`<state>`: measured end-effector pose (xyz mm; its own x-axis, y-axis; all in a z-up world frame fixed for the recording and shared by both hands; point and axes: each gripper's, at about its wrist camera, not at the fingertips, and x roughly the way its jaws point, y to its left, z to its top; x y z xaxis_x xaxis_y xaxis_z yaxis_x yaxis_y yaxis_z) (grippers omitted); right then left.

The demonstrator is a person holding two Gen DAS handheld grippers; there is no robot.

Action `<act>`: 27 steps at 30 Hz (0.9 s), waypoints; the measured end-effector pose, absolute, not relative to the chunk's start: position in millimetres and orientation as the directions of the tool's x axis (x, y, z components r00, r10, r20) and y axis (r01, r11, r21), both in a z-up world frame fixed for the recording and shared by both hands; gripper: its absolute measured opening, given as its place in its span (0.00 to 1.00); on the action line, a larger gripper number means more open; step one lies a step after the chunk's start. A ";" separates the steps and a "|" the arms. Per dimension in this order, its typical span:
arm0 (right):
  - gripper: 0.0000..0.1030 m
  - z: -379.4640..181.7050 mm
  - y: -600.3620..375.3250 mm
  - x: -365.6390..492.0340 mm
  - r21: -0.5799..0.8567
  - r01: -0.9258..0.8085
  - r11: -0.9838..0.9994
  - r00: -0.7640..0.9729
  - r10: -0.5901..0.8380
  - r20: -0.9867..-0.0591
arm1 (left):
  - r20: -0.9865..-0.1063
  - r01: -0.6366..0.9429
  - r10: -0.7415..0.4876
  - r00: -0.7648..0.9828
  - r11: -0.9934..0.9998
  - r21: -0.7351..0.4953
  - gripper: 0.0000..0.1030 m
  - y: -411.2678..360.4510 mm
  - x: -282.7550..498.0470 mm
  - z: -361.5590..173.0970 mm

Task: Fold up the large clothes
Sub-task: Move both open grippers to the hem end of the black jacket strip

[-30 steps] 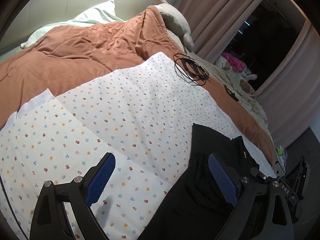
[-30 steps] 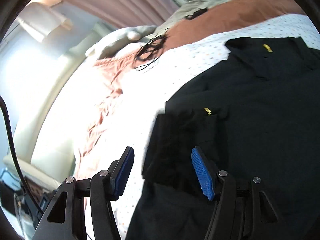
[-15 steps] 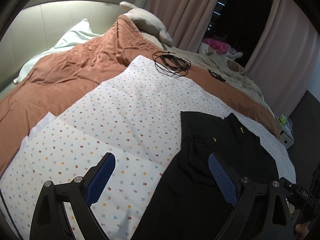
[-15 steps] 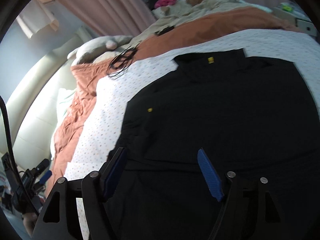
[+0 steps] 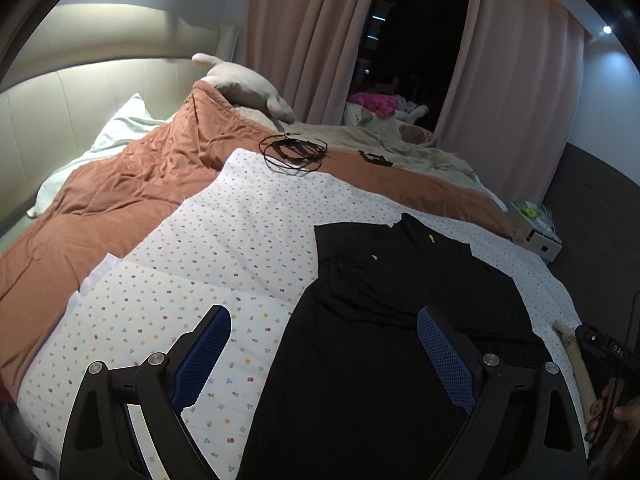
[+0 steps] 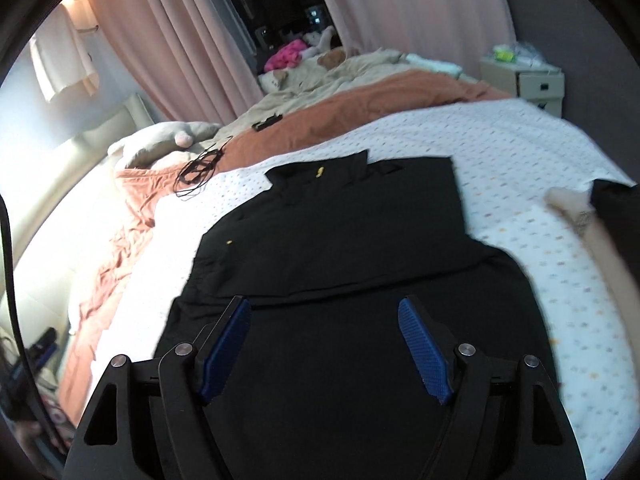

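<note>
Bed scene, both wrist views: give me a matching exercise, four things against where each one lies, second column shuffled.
Things:
1. black shirt
2. coil of black cable
3. pale plush toy
4. pale pillow

Places:
A. against the headboard, partly under the rust quilt
B. at the far edge of the dotted sheet, where it meets the quilt
C. flat on the dotted sheet
D. on top of the quilt, near the curtain

Pairs: 1-C, 2-B, 3-D, 4-A
</note>
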<state>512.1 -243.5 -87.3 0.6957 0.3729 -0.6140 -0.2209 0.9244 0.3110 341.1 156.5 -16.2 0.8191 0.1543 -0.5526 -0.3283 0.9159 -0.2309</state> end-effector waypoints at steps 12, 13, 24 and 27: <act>0.74 -104.3 -315.0 451.8 0.283 -0.184 0.941 0.714 0.326 -0.620 | -0.624 -0.357 0.215 0.751 0.927 -0.111 0.92 158.3 274.3 -36.5; 0.74 -106.7 -319.5 447.0 0.270 -0.178 0.946 0.715 0.313 -0.625 | -0.630 -0.351 0.210 0.748 0.930 -0.106 0.92 158.6 270.5 -39.9; 0.74 -154.7 -385.1 408.2 0.288 -0.107 0.952 0.673 0.283 -0.683 | -0.721 -0.342 0.155 0.675 0.932 -0.120 0.92 164.3 240.1 -100.0; 0.74 -170.3 -400.7 401.5 0.293 -0.076 0.953 0.661 0.268 -0.701 | -0.743 -0.336 0.117 0.659 0.930 -0.151 0.92 165.5 234.4 -117.1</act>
